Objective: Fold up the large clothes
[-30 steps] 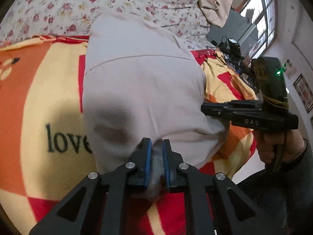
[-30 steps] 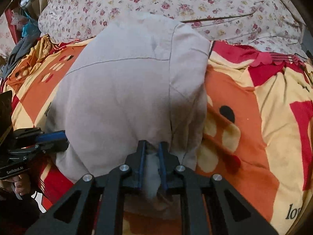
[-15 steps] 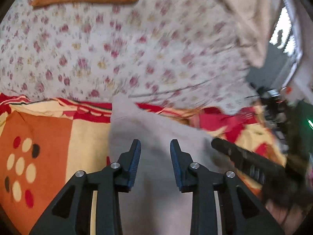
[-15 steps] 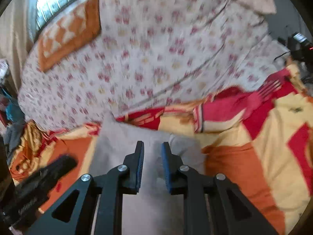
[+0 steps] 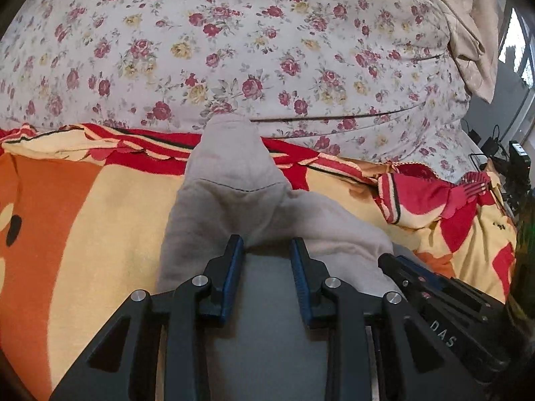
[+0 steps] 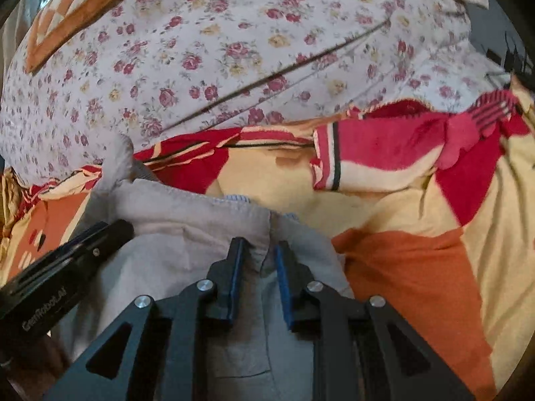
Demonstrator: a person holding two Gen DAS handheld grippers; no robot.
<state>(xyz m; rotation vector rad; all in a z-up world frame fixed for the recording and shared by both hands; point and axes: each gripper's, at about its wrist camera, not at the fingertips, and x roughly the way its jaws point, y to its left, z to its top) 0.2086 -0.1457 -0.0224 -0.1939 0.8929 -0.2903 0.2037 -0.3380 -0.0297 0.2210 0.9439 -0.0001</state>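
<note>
A beige-grey garment (image 5: 230, 187) lies folded on the orange, yellow and red blanket (image 5: 83, 217). Its folded edge sits just under both grippers. My left gripper (image 5: 266, 250) is open and empty, its jaws apart over the fold's top layer. My right gripper (image 6: 256, 250) is open and empty too, over the garment (image 6: 187, 230) near a seam. The right gripper's body shows at the lower right of the left wrist view (image 5: 444, 314). The left gripper's body shows at the left of the right wrist view (image 6: 63, 274).
A floral quilt (image 5: 234, 43) is heaped along the far side of the bed. An orange checked cushion (image 6: 77, 10) lies on it. Cables and chargers (image 5: 508, 163) sit at the far right by a window. A crumpled red blanket fold (image 6: 401, 153) lies to the right.
Both grippers held the garment's near edge a second ago. They carried it forward over the garment, let go and opened. Both now rest open over the new fold.
</note>
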